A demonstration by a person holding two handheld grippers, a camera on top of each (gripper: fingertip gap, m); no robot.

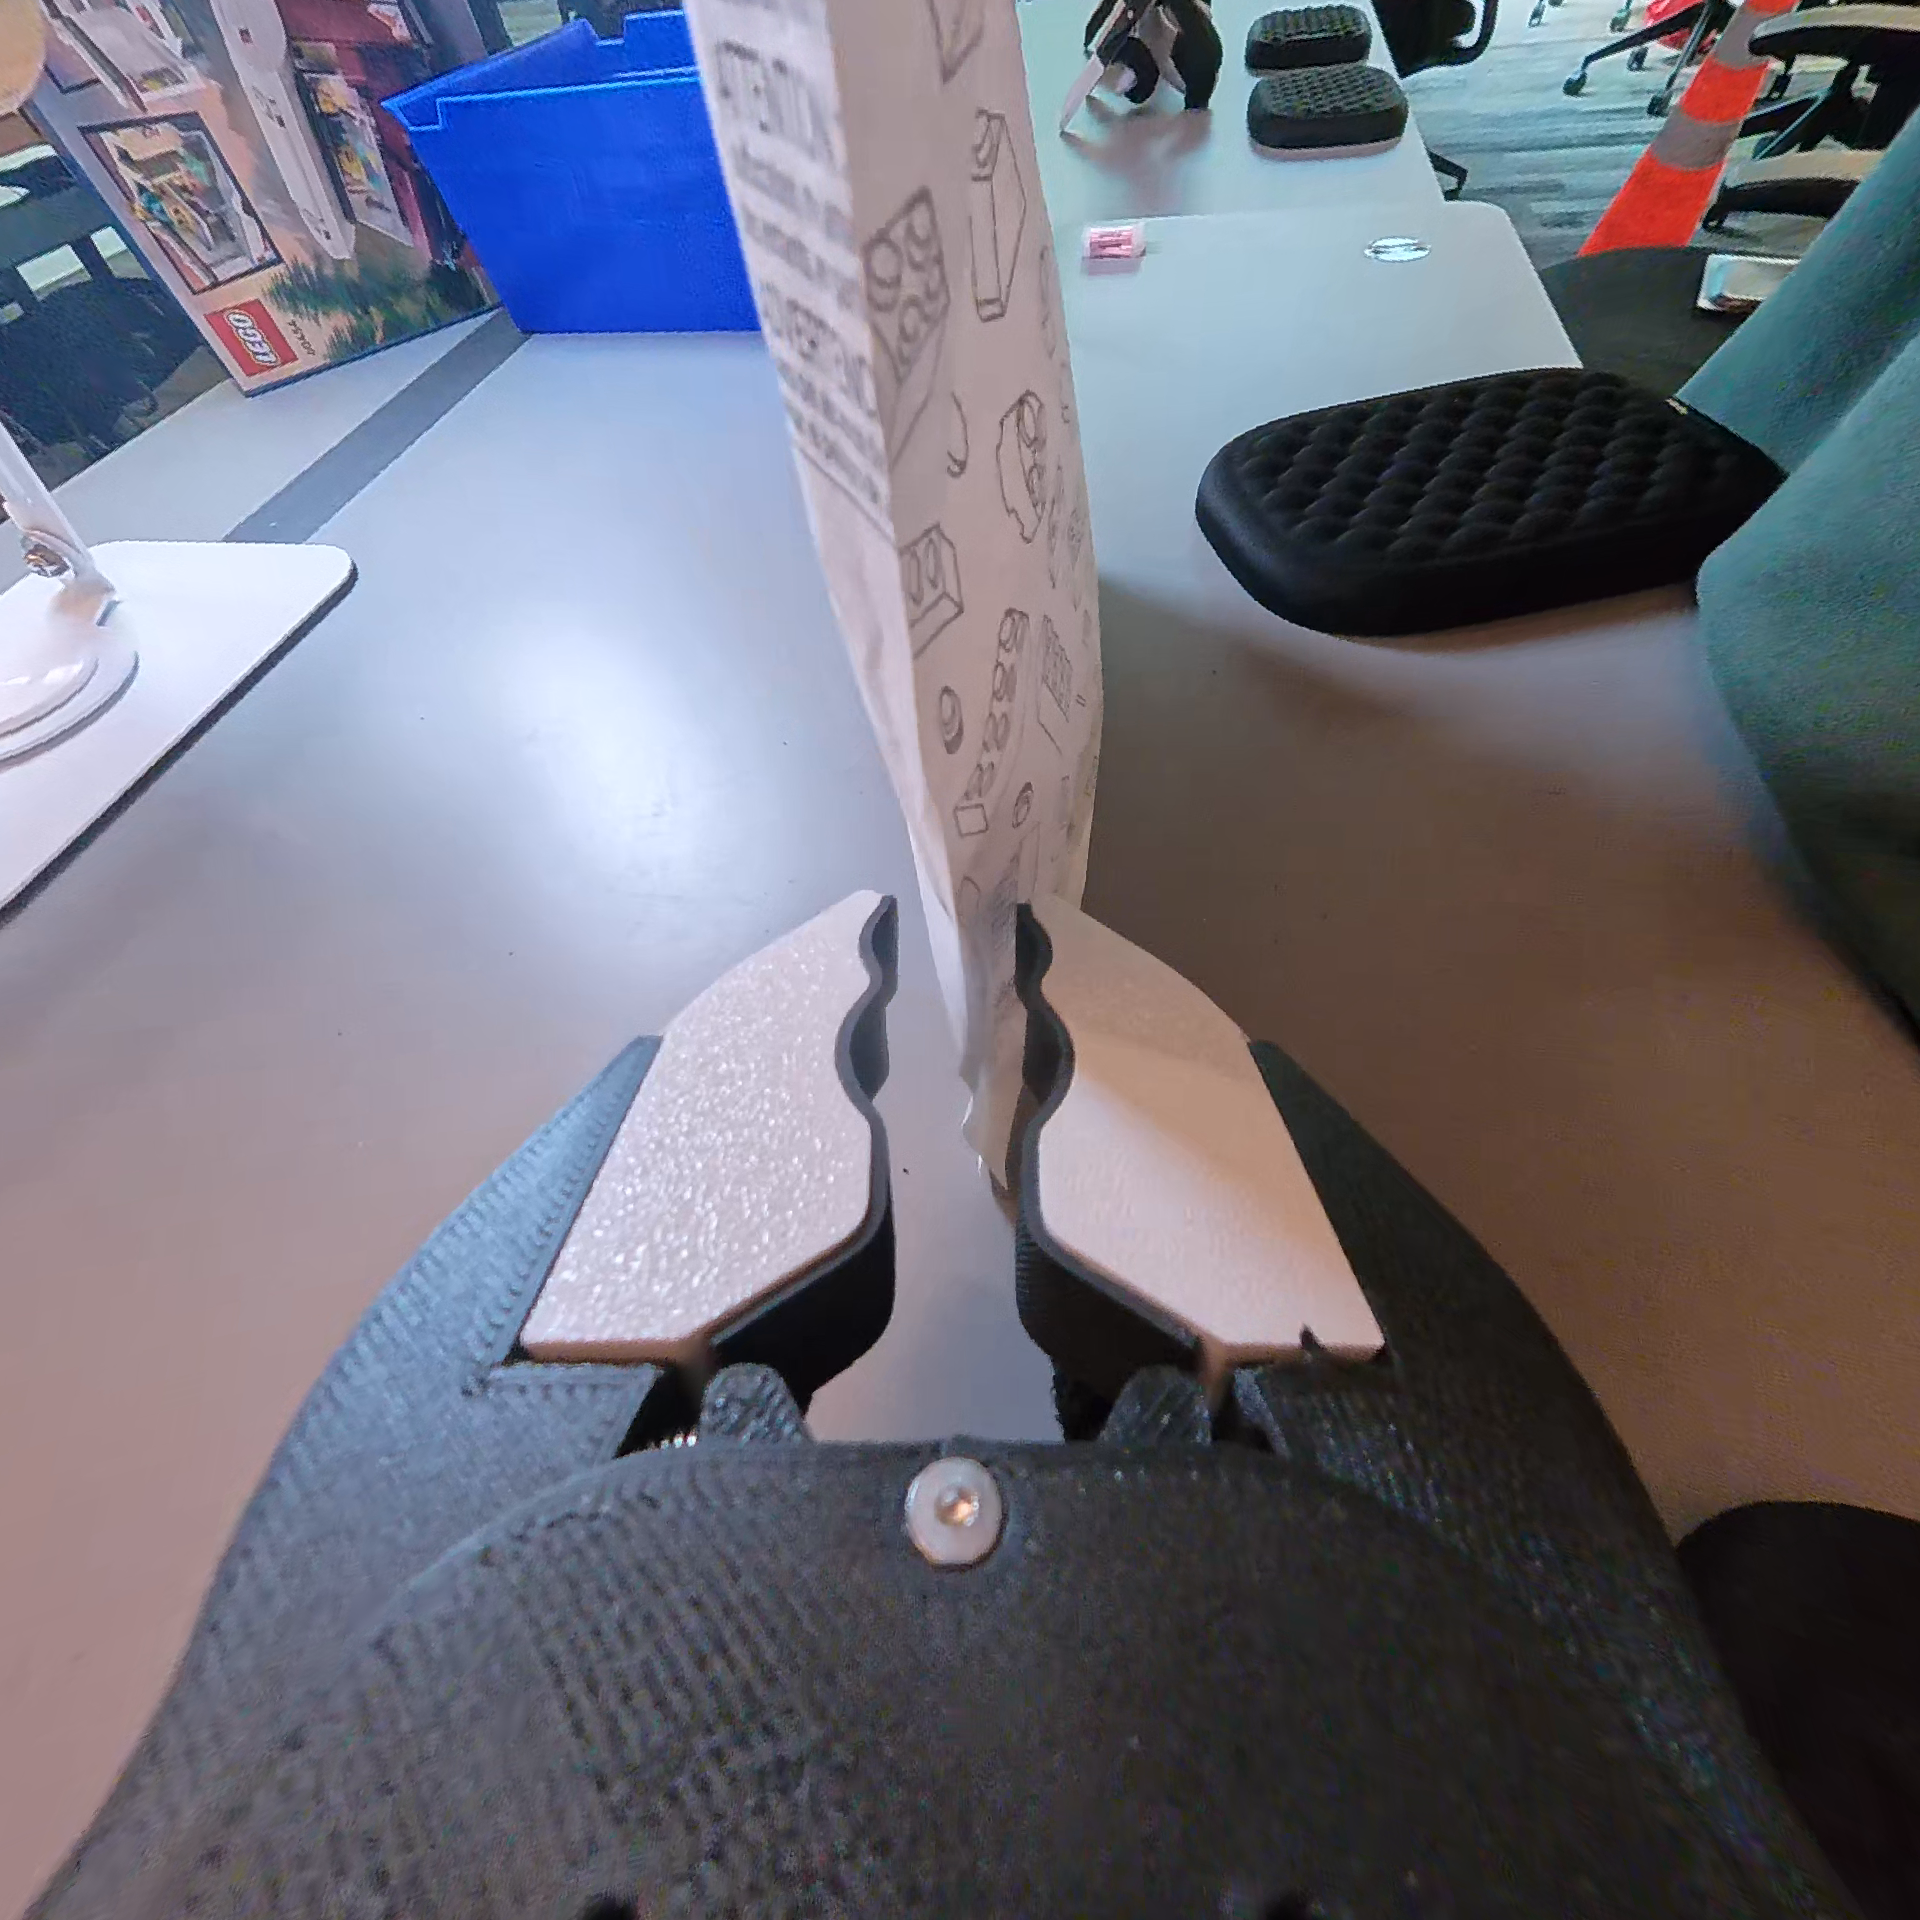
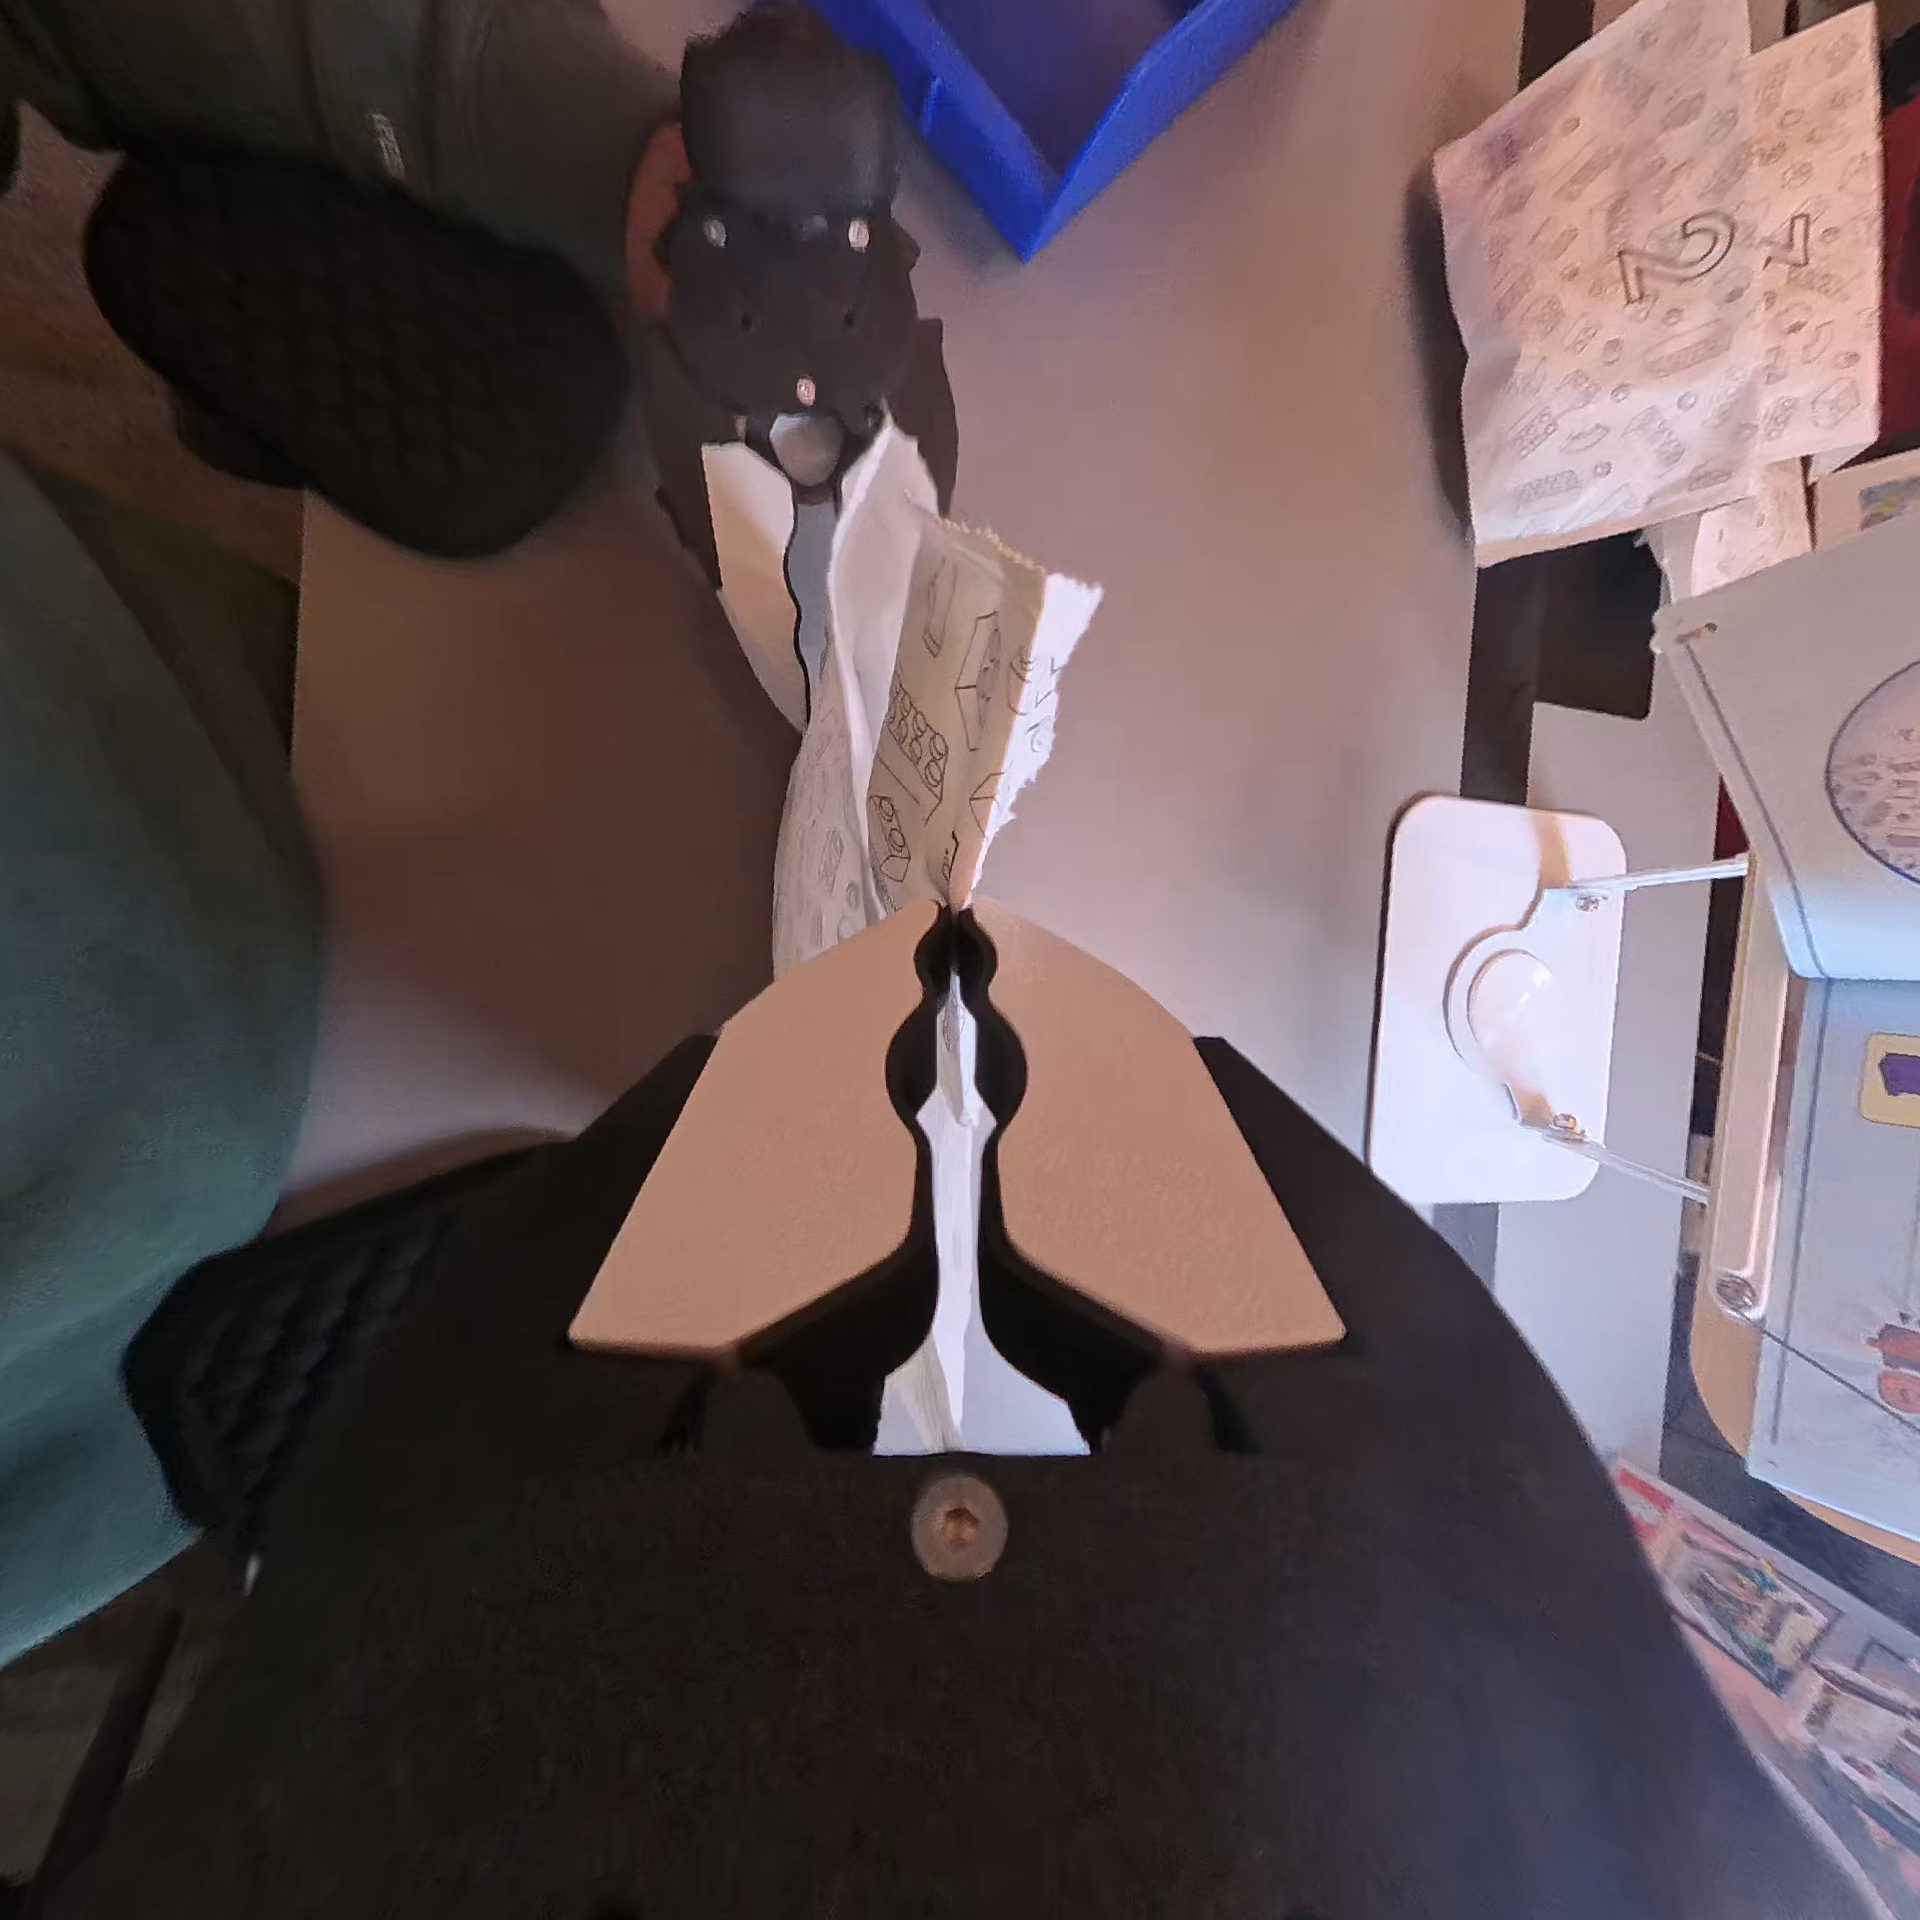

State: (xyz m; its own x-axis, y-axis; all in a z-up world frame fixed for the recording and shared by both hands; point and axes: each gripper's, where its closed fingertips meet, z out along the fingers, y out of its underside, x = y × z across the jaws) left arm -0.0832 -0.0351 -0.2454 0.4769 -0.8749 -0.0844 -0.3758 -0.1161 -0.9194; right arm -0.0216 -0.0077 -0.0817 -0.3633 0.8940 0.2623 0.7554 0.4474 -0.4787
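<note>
Paper bag (image 2: 935, 727) upright lengthwise, clamped in right tool (image 2: 954, 920).

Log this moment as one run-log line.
right gripper: fingers shut on paper bag | left gripper: fingers apart, bag between, lying against one finger | bag above grey table

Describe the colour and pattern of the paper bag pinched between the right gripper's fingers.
The paper bag is white with black line drawings of toy bricks, seen best in the right wrist view.

paper bag (image 2: 935, 727) | white, brick-printed | torn edge | upright between claws
</note>
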